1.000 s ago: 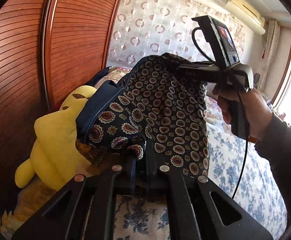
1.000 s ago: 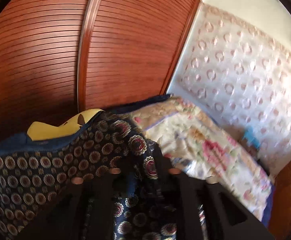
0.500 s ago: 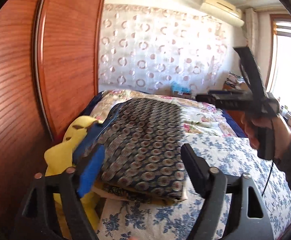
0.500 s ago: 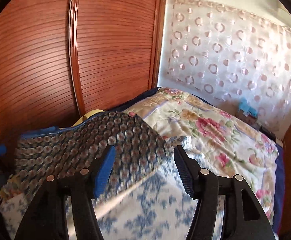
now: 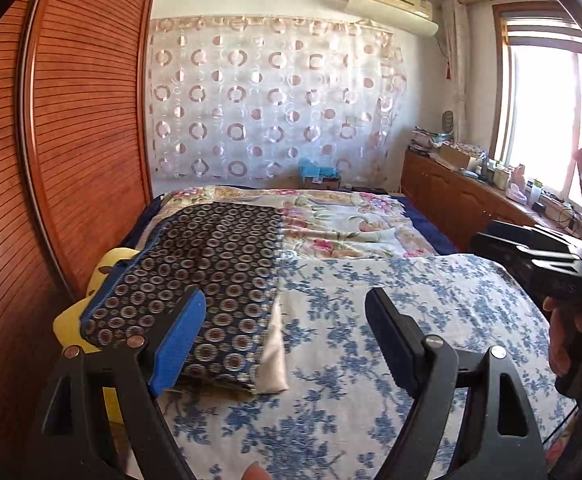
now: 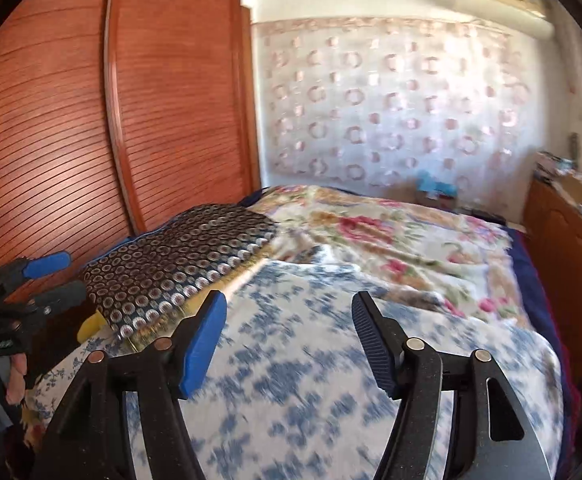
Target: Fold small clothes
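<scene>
Garment: folded dark circle-print cloth (image 5: 207, 276) on bed (image 5: 371, 320), left edge by wardrobe (image 5: 71, 140).
Long axis: runs toward bed's far end.
Left gripper (image 5: 287, 340): spread, empty, nearer; cloth lies forward-left.
Right gripper (image 6: 287, 340): just opened, empty.

Blue-flowered bedspread (image 5: 391, 312) open ahead, folded patterned garment (image 5: 211, 264) at left, wooden wardrobe (image 5: 71, 140) behind
</scene>
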The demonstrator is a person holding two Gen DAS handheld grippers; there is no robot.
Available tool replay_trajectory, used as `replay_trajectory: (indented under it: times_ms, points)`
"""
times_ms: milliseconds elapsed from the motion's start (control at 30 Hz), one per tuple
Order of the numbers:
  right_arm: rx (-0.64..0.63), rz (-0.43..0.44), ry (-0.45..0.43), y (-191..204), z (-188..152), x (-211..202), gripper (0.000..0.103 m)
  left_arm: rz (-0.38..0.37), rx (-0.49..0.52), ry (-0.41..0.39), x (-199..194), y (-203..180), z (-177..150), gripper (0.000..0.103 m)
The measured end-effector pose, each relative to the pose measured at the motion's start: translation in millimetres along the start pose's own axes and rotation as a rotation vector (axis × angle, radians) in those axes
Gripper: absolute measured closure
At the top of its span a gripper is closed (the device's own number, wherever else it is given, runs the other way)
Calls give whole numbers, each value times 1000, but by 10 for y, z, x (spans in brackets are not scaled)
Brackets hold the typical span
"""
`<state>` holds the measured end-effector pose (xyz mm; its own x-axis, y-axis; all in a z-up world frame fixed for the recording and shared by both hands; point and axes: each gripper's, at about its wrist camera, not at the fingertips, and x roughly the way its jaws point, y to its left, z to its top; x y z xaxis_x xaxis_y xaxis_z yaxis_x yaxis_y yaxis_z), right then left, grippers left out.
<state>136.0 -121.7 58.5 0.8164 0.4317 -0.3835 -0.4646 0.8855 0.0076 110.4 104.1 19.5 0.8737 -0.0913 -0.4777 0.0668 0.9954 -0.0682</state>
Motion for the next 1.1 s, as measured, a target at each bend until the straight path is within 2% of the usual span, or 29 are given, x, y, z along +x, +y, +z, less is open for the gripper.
replay_trajectory:
  times_ms: [133,333,467,600,1100]
  points:
    - [42,-70,-19,-87,-146,-478,19,-19,12,-8,-67,-230,29,20]
    - [80,-155,-46,-97,-350,-1047,19,-28,37,-34,-196,-555,72,20]
    - [93,-212,-68,8,-377,-1244,19,-10,52,-41,-258,-711,80,20]
    - [114,-226,-90,132,-458,-1416,19,-17,60,-35,-294,-832,94,20]
    - [148,-249,-101,297,-597,-1170,19,-9,68,-41,-350,-951,58,20]
